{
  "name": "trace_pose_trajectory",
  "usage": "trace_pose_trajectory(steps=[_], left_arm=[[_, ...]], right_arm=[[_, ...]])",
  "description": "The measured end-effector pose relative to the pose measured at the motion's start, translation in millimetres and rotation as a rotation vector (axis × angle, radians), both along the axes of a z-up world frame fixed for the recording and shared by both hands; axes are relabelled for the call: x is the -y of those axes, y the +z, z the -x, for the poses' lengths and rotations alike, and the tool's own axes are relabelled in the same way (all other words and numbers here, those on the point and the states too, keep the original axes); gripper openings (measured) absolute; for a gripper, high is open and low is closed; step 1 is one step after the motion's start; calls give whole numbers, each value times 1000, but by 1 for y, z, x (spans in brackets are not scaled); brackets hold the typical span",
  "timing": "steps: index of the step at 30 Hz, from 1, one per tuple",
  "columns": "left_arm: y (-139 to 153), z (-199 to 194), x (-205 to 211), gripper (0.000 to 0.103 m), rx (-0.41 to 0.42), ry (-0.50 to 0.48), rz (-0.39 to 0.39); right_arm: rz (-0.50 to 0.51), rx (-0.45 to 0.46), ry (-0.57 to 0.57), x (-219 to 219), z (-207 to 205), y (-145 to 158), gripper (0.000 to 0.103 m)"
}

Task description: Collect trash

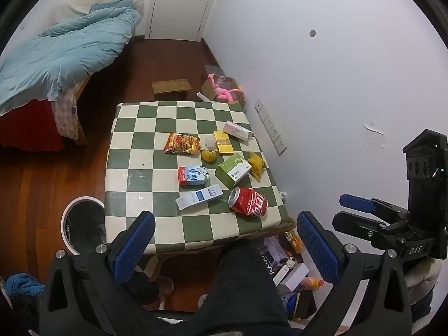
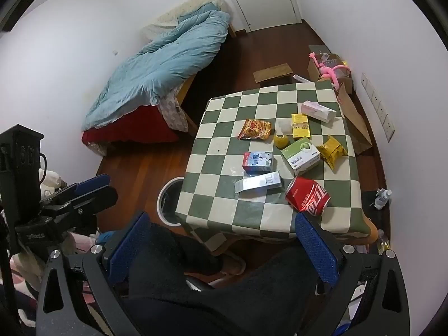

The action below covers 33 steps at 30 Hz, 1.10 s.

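Hovering above the checkered table's (image 1: pixel 134 168) near edge, left claw (image 1: pixel 224 249) and right claw (image 2: pixel 221 249) both spread wide, holding nothing, red can (image 1: pixel 248 202) near that edge, bin (image 1: pixel 84 224) beside the table.

The green-and-cream checked worktop (image 1: pixel 134 168) carries a red soda can (image 1: pixel 248 202) on its side; a blue milk carton (image 1: pixel 193 175); a green box (image 1: pixel 233 170); an orange snack packet (image 1: pixel 182 143).

Apparently a bedroom: bed (image 1: pixel 56 53), door (image 1: pixel 179 2).
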State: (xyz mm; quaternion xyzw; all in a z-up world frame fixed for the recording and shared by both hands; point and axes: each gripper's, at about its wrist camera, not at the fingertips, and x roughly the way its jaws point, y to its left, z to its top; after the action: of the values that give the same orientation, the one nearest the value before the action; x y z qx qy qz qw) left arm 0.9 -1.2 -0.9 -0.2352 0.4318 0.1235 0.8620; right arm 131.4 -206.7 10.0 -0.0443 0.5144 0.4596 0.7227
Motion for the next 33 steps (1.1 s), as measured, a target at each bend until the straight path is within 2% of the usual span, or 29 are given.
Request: trace_pose_trajectory(steps=[9, 22, 33], left_arm=[[3, 2, 1, 103, 14, -20, 16], [1, 2, 6, 103, 16, -22, 10], [2, 7, 6, 103, 26, -18, 7]], right_arm=[[4, -8, 10, -1, 0, -8, 103], [6, -4, 21, -2, 2, 2, 103], [0, 7, 20, -1, 1, -2, 103]])
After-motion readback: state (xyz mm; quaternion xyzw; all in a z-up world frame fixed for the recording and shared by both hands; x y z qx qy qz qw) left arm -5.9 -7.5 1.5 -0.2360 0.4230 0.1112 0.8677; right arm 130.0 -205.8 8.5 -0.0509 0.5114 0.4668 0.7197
